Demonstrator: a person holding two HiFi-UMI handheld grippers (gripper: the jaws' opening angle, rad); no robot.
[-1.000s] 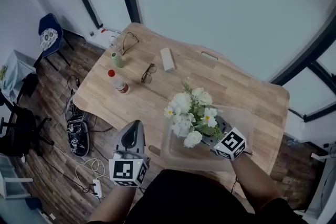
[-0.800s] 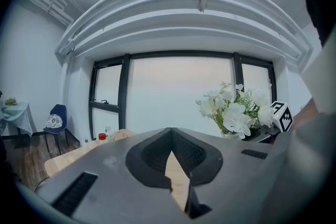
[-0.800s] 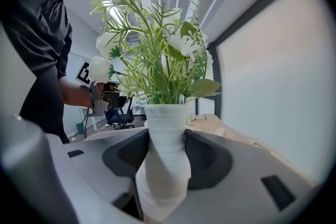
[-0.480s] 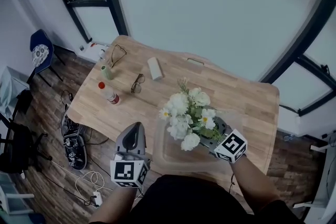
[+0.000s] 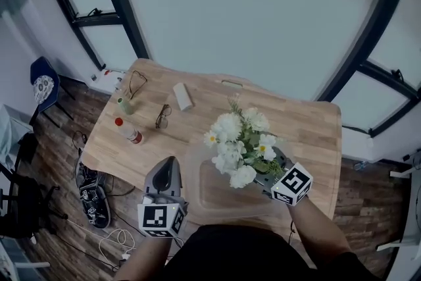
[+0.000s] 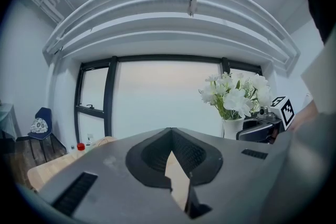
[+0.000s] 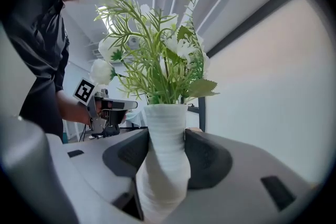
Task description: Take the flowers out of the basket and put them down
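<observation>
White flower vase [image 7: 165, 165]: grasped by right hand-held gripper [image 5: 266, 174], over clear basket [image 5: 197, 201] | left hand-held gripper [image 5: 166, 166]: clenched, empty, positioned at basket's 9 o'clock

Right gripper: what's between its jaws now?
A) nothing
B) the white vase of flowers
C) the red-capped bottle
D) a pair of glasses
B: the right gripper has its jaws pressed on either side of the vase, which holds the flowers.

Probably an office or lab, wooden table [image 5: 309, 131], big windows [image 5: 105, 46], floor cables [image 5: 110, 240]
</observation>
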